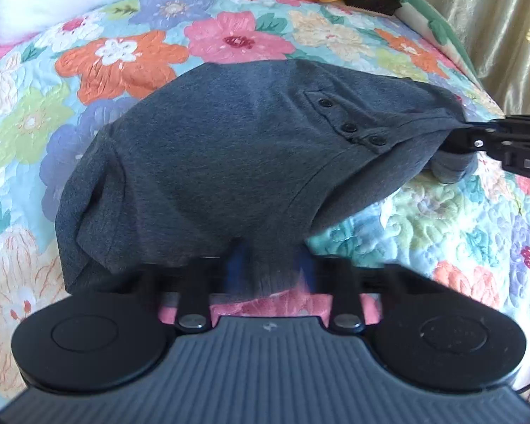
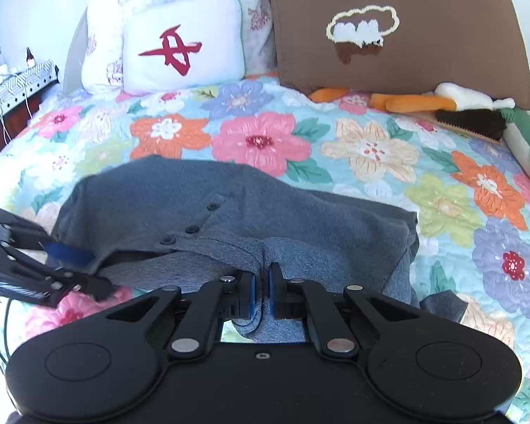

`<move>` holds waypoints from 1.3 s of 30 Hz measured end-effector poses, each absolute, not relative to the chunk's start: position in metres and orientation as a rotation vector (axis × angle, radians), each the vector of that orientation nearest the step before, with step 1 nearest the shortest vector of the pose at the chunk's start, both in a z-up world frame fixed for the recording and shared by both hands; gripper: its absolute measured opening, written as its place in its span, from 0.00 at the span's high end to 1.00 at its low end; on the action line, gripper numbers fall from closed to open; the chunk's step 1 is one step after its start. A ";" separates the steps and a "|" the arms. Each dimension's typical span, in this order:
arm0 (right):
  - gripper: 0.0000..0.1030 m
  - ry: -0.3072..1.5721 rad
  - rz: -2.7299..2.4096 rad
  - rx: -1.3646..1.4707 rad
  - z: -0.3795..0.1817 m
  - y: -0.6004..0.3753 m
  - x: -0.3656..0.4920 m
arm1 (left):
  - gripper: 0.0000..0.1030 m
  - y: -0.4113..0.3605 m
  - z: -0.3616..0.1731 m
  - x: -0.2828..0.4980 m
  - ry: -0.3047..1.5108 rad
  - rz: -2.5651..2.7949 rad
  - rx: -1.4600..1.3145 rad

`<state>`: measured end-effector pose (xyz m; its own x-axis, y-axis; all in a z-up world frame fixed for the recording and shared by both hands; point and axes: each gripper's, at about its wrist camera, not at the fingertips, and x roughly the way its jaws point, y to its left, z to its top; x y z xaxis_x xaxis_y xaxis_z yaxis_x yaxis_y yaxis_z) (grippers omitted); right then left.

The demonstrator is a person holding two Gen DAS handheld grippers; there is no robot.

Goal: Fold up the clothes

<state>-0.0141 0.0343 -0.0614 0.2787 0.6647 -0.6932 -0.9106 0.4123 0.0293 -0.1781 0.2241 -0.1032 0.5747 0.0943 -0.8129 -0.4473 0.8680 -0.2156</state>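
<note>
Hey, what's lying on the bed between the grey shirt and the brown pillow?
Only bare floral quilt lies between the grey shirt and the brown pillow; the right wrist view shows it best.

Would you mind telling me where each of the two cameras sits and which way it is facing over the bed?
Left wrist: on the left gripper, looking down across the grey shirt and floral quilt; its own blurred fingers show, and the right gripper enters from the right.
Right wrist: on the right gripper, facing the headboard pillows; its fingers pinch shirt fabric, and the left gripper shows at left.
Shared: shirt, quilt, white pillow.
</note>
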 end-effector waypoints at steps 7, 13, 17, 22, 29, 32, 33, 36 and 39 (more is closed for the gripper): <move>0.94 0.674 1.107 -0.338 -0.047 0.025 -0.007 | 0.95 0.225 -0.074 -0.182 0.788 0.368 -0.432; 0.94 0.689 1.126 -0.204 -0.017 0.001 0.004 | 0.95 0.214 -0.037 -0.195 0.721 0.360 -0.449; 0.93 0.659 1.104 -0.223 -0.001 -0.010 -0.004 | 0.95 0.195 -0.026 -0.197 0.745 0.293 -0.441; 0.93 0.653 1.068 -0.264 0.012 -0.037 -0.019 | 0.95 0.164 -0.019 -0.197 0.869 0.204 -0.410; 0.94 0.775 1.040 -0.420 -0.021 -0.073 -0.048 | 0.95 0.132 -0.039 -0.201 1.034 0.135 -0.370; 0.94 0.916 1.013 -0.421 -0.058 -0.078 -0.044 | 0.93 0.131 -0.070 -0.196 1.141 0.169 -0.412; 0.94 0.960 1.000 -0.401 -0.071 -0.078 -0.039 | 0.93 0.134 -0.081 -0.195 1.158 0.187 -0.446; 0.94 1.054 0.932 -0.420 -0.103 -0.068 -0.030 | 0.93 0.139 -0.105 -0.188 1.176 0.212 -0.505; 0.88 1.028 0.973 -0.508 -0.106 -0.059 -0.040 | 0.91 0.139 -0.115 -0.183 1.205 0.215 -0.480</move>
<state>-0.0396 -0.0592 -0.1059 0.1737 0.4298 -0.8861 -0.8610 0.5029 0.0752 -0.1831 0.1387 -0.1152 0.3527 -0.0919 -0.9312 -0.4082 0.8804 -0.2415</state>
